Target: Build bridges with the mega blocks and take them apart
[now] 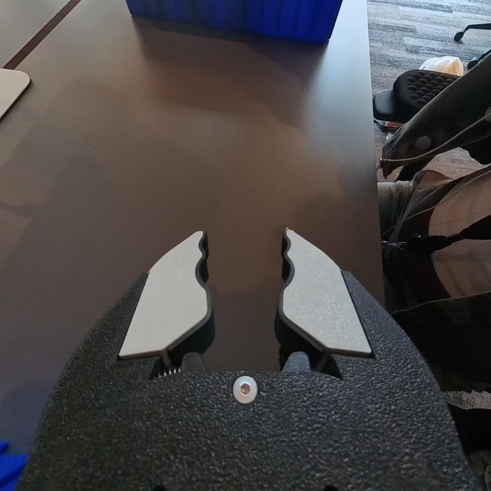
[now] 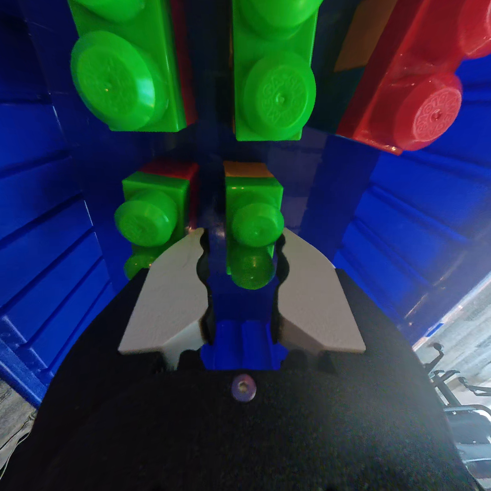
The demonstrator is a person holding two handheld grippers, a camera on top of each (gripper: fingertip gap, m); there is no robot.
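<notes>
In the right wrist view my right gripper (image 2: 243,233) is inside a blue bin (image 2: 53,239), jaws apart. A green block (image 2: 253,202) with an orange piece behind it lies between the fingertips, against the right finger (image 2: 305,279) and clear of the left one. A second green block (image 2: 154,207), backed by red, sits just left of the left finger. Two larger-looking green blocks (image 2: 119,79) (image 2: 276,87) fill the top; they may be mirror images, I cannot tell. A red block (image 2: 414,101) is at the top right. My left gripper (image 1: 244,232) is open and empty over the table.
The left wrist view shows a dark brown table (image 1: 186,132), with the blue bin (image 1: 239,18) at its far end and a grey flat device (image 1: 10,90) at the left edge. A person's clothing (image 1: 451,239) and a black chair (image 1: 414,90) lie past the right table edge. The tips of one gripper are about 60 cm away from the tips of the other.
</notes>
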